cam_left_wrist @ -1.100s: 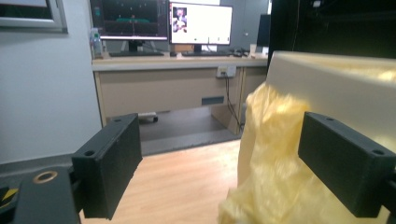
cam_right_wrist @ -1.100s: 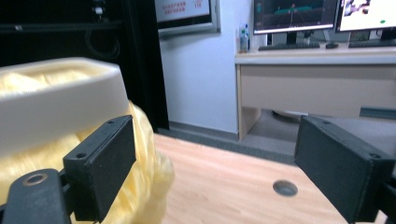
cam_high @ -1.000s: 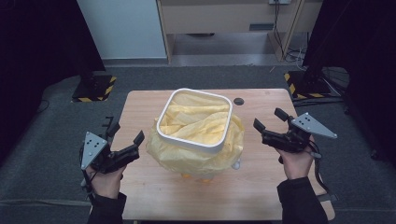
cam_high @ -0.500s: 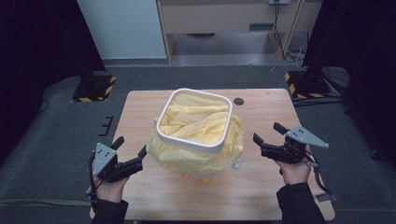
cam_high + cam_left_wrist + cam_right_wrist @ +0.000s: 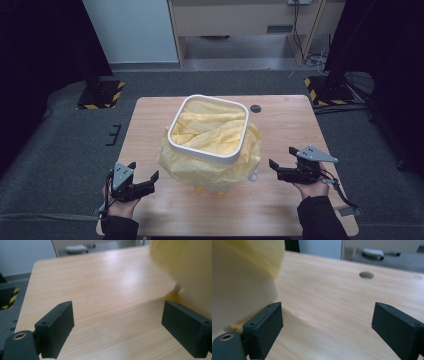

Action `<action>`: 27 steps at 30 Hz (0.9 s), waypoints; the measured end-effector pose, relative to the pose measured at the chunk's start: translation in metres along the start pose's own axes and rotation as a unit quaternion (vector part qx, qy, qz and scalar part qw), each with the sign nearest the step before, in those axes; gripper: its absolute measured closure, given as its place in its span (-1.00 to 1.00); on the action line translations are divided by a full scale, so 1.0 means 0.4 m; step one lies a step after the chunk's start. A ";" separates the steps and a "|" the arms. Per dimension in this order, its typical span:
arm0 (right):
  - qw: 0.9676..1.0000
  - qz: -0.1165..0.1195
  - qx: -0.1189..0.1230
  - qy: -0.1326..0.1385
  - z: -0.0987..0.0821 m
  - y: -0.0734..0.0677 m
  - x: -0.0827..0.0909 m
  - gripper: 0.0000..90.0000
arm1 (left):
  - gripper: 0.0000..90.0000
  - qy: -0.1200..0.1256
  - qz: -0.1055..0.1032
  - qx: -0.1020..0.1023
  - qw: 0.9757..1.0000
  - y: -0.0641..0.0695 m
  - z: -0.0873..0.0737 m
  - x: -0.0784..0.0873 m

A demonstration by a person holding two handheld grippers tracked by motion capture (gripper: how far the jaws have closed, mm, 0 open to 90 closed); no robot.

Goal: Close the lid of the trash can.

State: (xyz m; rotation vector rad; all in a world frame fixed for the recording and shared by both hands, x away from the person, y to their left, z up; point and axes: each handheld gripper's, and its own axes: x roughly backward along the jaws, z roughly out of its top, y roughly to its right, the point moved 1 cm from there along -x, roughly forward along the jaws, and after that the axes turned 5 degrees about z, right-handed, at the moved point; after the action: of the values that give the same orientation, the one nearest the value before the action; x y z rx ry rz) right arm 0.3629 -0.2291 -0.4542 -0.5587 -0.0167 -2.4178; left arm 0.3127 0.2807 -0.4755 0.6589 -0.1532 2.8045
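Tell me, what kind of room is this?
Probably a lab or recording studio, not a home. A lone wooden table stands on grey carpet between black curtains, with hazard-striped stand bases at each side. A person holds the left gripper and right gripper beside a yellow-lined bin.

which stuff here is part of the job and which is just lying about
Part of the job:
- white bin on the wooden table
- yellow bag lining the bin, draped over its outside
- left gripper, jaws open, beside the bag
- right gripper, jaws open, on the other side

Lying about:
- small dark round disc set in the tabletop
- black stand bases with yellow-black stripes on the floor
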 end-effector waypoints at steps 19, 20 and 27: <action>0.988 -0.069 -0.052 -0.129 -0.165 0.150 -0.024 -0.77 | -0.83 -0.144 -0.009 -0.001 0.990 -0.078 -0.099 -0.103; 0.986 -0.074 -0.054 -0.139 -0.172 0.155 -0.025 -0.77 | -0.83 -0.148 -0.006 0.003 0.989 -0.081 -0.102 -0.107; 0.981 -0.097 -0.048 -0.163 -0.197 0.176 -0.033 -0.82 | -0.86 -0.164 0.004 0.006 0.986 -0.095 -0.122 -0.122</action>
State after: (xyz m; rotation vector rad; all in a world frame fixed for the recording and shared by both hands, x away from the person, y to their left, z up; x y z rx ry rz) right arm 0.3835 -0.2886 -0.5400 -1.0368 -0.0982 -2.4964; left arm 0.3446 0.3142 -0.5395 1.1224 -0.1999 2.6846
